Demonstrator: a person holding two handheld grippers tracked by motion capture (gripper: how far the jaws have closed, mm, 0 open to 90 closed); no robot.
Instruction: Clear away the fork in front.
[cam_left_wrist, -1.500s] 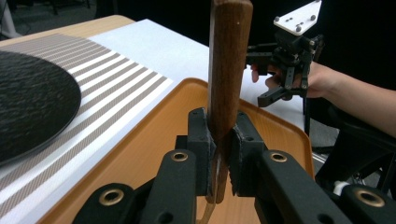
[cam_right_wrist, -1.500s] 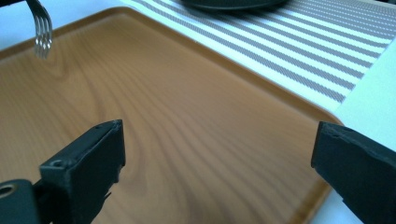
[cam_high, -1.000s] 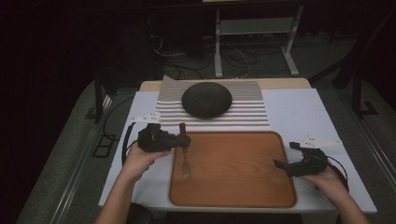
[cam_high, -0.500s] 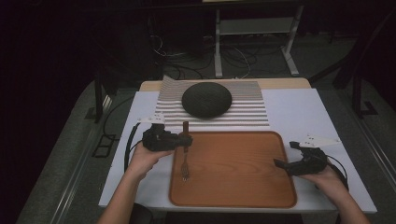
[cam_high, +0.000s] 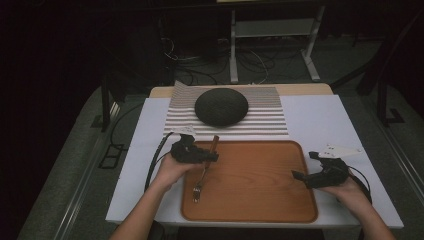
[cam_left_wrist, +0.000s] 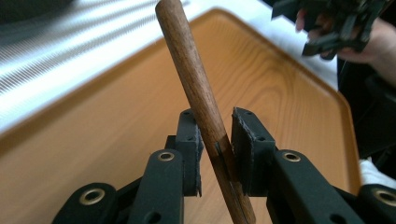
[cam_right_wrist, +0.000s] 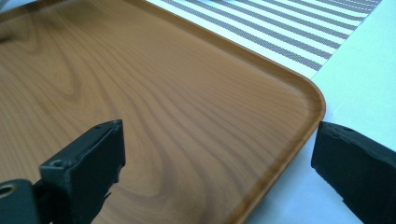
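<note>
White table (cam_high: 320, 120): left gripper (cam_high: 212, 156) jaws clamp fork (cam_high: 204, 170) over tray (cam_high: 260, 212); right gripper (cam_high: 302, 165) jaws wide, straddling tray edge.

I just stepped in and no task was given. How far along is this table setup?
Done: the tray lies on the white cloth. In hand: the left gripper holds the fork by its wooden handle, tines over the tray. Left: releasing the fork; the right gripper waits open and empty, and the dark dome sits untouched on the striped mat.
</note>
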